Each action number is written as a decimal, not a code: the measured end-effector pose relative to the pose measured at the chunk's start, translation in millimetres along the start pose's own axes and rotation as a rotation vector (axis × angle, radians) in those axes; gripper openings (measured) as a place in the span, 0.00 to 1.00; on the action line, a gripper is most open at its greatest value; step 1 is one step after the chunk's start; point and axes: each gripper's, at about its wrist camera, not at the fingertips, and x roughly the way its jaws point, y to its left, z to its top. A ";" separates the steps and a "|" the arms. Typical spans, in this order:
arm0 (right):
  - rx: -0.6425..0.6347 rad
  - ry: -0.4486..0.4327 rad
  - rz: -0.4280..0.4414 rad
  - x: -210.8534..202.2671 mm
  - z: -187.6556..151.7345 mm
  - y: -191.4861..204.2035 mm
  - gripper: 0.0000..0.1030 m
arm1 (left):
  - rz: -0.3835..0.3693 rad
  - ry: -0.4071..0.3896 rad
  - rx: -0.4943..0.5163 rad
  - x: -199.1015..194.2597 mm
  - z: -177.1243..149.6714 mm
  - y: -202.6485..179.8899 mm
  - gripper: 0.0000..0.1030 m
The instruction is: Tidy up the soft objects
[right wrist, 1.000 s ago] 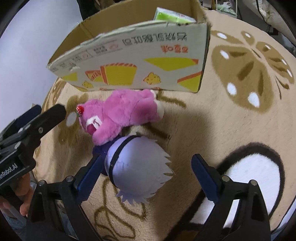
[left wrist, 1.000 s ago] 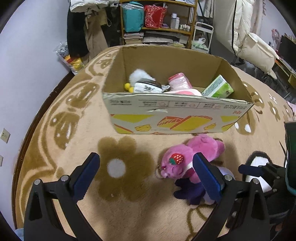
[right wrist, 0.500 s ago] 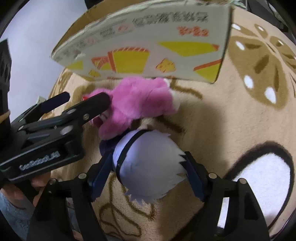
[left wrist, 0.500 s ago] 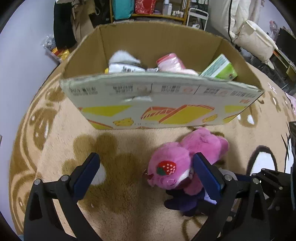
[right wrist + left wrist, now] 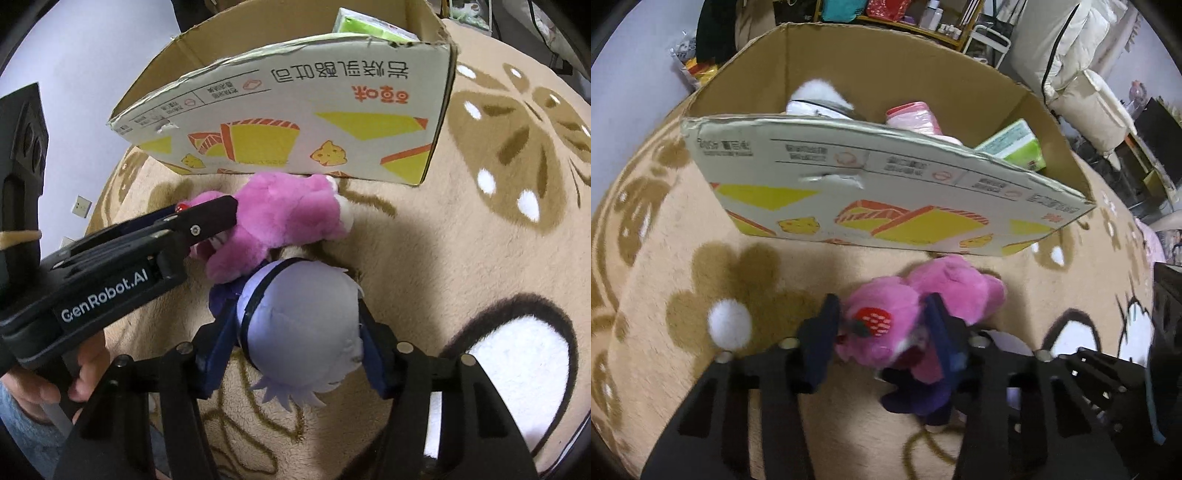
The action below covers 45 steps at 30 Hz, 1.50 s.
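On the rug (image 5: 683,369), closing left tongs (image 5: 882,328) squeeze the pink bear (image 5: 886,325); closing right tongs (image 5: 299,339) clasp the lilac doll (image 5: 303,325).

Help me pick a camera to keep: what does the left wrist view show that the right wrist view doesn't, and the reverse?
Only the left wrist view: the box's contents, a white fluffy toy and pink pack, plus the bear's strawberry patch.

Only the right wrist view: the right gripper closing on the pale purple doll head, and the person's hand.

Both: cardboard box, pink bear, left gripper closing on it, green carton, rug.
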 end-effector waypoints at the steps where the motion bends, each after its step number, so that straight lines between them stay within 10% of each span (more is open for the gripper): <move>1: 0.001 -0.003 -0.002 -0.6 1.3 0.9 0.62 | 0.019 -0.009 0.022 -1.8 -1.1 -4.1 0.38; 45: -0.093 -0.621 -0.254 -132.6 14.3 12.9 0.61 | 0.368 -0.467 0.098 -138.3 -30.2 -10.2 0.30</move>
